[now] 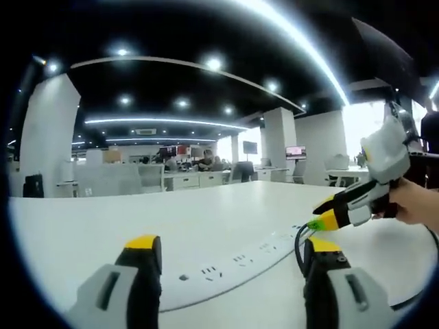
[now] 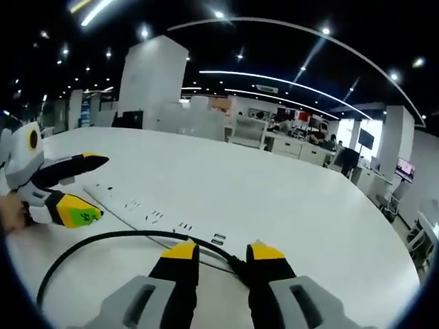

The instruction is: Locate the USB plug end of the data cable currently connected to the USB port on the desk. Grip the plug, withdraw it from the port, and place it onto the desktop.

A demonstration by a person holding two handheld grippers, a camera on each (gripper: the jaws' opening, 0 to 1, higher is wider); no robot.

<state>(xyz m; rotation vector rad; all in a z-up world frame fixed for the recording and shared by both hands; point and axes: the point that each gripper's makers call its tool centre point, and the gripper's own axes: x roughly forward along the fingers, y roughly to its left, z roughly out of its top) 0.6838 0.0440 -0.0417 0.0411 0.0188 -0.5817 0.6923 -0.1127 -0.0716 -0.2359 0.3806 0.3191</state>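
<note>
White power strip (image 2: 147, 212) lies on the desk (image 2: 288, 199); right gripper (image 2: 223, 255) pinches the cable plug (image 2: 236, 262); left gripper (image 1: 233, 250) spread.

A wide white surface (image 1: 137, 219) spreads across the foreground of an open-plan office. The ceiling (image 1: 206, 89) is dark, set with small round spotlights (image 1: 213, 64) and long curved light strips (image 1: 164, 121). A broad white pillar (image 1: 46, 133) rises at one side, and a second pillar (image 1: 280, 140) stands farther back near bright windows (image 1: 362, 130). In the right gripper view the same kind of white pillar (image 2: 152, 82) stands behind the surface (image 2: 288, 199). Rows of white desks (image 1: 185, 179) with dark office chairs (image 1: 243, 171) fill the middle distance, where people sit. A lit monitor (image 1: 295, 151) glows near the second pillar, and another screen (image 2: 405, 168) shows at the far right.
</note>
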